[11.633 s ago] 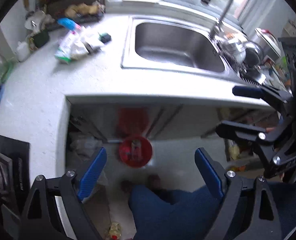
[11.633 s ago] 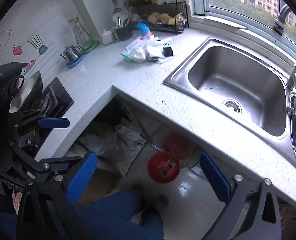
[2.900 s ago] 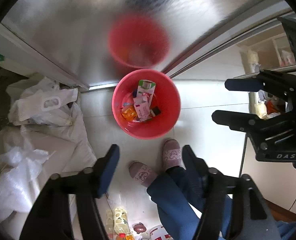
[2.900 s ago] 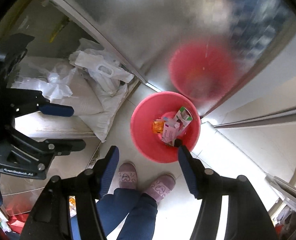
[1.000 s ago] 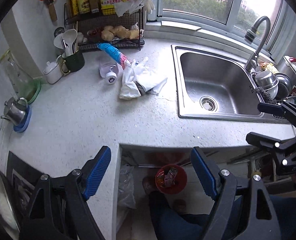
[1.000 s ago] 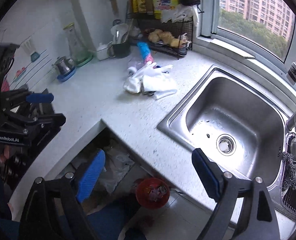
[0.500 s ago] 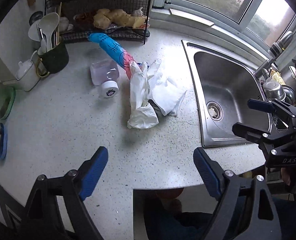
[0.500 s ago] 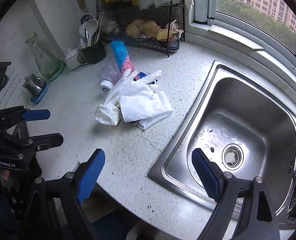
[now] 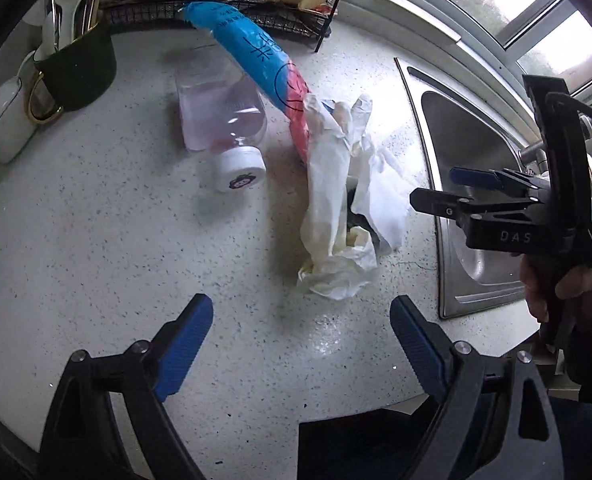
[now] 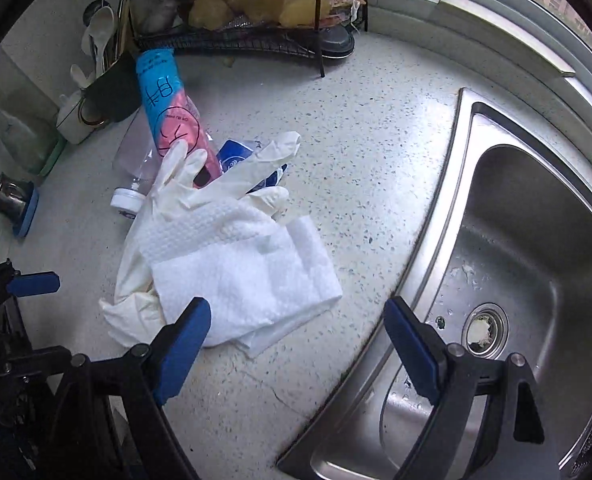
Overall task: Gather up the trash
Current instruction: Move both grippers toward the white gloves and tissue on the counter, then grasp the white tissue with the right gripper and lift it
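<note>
Speckled white stone makes up the countertop [image 9: 96, 264], which fills both views, with the stainless steel sink [image 10: 535, 240] sunk into its right side. Only the right wrist view looks down into the basin to the drain [image 10: 485, 328] with bits of residue around it; only the left wrist view shows the clear plastic bottle [image 9: 220, 120] in full, lying on its side with its white cap [image 9: 238, 168] toward the near edge. Against half a second ago, both cameras have come closer to the trash pile and the red bin on the floor is gone from sight. The pile sits mid-counter, left of the sink: a soft embossed paper towel [image 10: 236, 264] folded over a limp, wrinkled white rubber glove [image 10: 200, 188], whose fingers lie over a long blue and pink plastic tube package [image 9: 264, 68] that reaches to the far wire rack [image 10: 236, 40]. A small blue wrapper [image 10: 236, 156] peeks from beneath the glove. The left gripper [image 9: 301, 338] and the right gripper [image 10: 297, 334] each hover near the pile with blue-padded fingers spread wide, holding nothing.
</note>
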